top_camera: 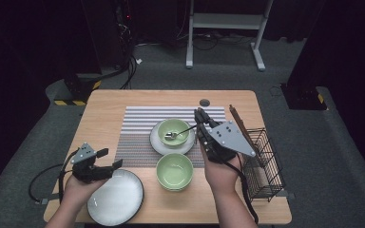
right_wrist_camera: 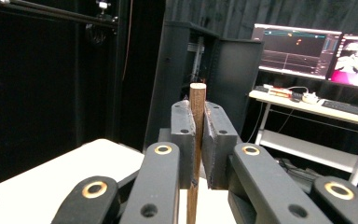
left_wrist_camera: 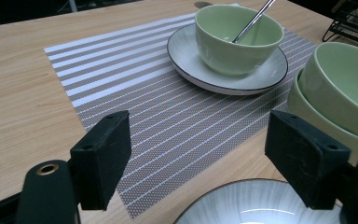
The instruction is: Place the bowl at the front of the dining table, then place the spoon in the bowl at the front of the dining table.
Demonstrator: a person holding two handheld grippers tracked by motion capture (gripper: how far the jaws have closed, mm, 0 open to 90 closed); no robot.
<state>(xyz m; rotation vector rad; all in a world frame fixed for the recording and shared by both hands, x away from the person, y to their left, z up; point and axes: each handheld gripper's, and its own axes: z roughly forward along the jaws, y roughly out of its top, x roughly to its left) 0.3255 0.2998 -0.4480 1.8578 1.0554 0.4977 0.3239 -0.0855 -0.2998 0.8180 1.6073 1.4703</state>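
My right claw point(top_camera: 200, 115) is clamped on the wooden handle point(right_wrist_camera: 196, 140) of a spoon point(top_camera: 178, 133), whose long axis slants down-left into the green bowl point(top_camera: 173, 132) on its saucer point(top_camera: 158, 144). My left claw point(top_camera: 111, 158), open and empty, hovers over the grey plate point(top_camera: 116, 199), farther off.

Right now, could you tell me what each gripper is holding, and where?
The right gripper clamps a wooden stick just below its top end; the left gripper holds nothing.
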